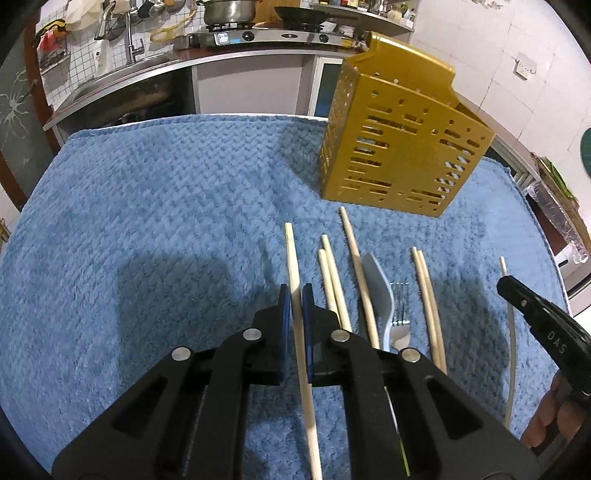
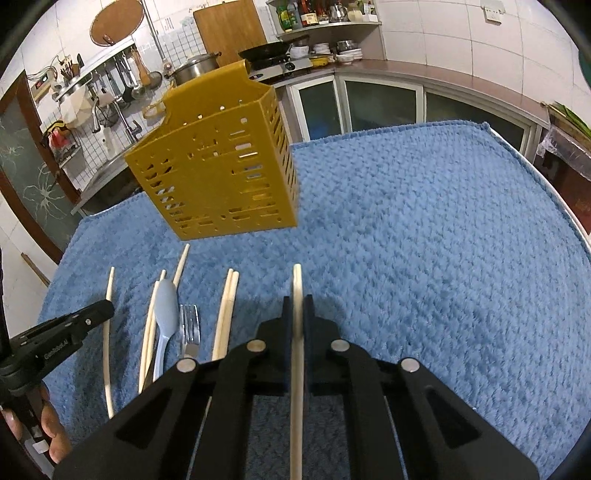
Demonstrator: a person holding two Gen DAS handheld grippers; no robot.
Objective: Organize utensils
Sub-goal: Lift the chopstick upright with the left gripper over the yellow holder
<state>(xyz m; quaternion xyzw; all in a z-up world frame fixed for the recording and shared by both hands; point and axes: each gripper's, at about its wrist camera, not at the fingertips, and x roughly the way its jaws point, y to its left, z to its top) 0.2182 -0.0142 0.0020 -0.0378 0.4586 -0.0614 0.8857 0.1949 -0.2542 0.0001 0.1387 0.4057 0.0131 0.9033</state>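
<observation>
A gold perforated utensil holder (image 1: 399, 144) stands on the blue towel (image 1: 147, 206); it also shows in the right wrist view (image 2: 221, 166). My left gripper (image 1: 294, 295) is shut on a wooden chopstick (image 1: 291, 254). My right gripper (image 2: 297, 308) is shut on another chopstick (image 2: 297, 284). Between them several more chopsticks (image 1: 334, 280), a grey-blue spoon (image 1: 378, 291) and a metal fork (image 1: 400, 314) lie in a row on the towel. The right gripper shows at the left wrist view's right edge (image 1: 509, 286), the left gripper at the right wrist view's left edge (image 2: 99, 310).
A kitchen counter with a sink (image 1: 122, 70), a gas stove with a pot (image 1: 225, 11) and a pan (image 1: 299, 14) runs behind the table. The towel's far edge (image 2: 443, 125) lies near glass-door cabinets. The table's right edge (image 2: 576, 221) curves away.
</observation>
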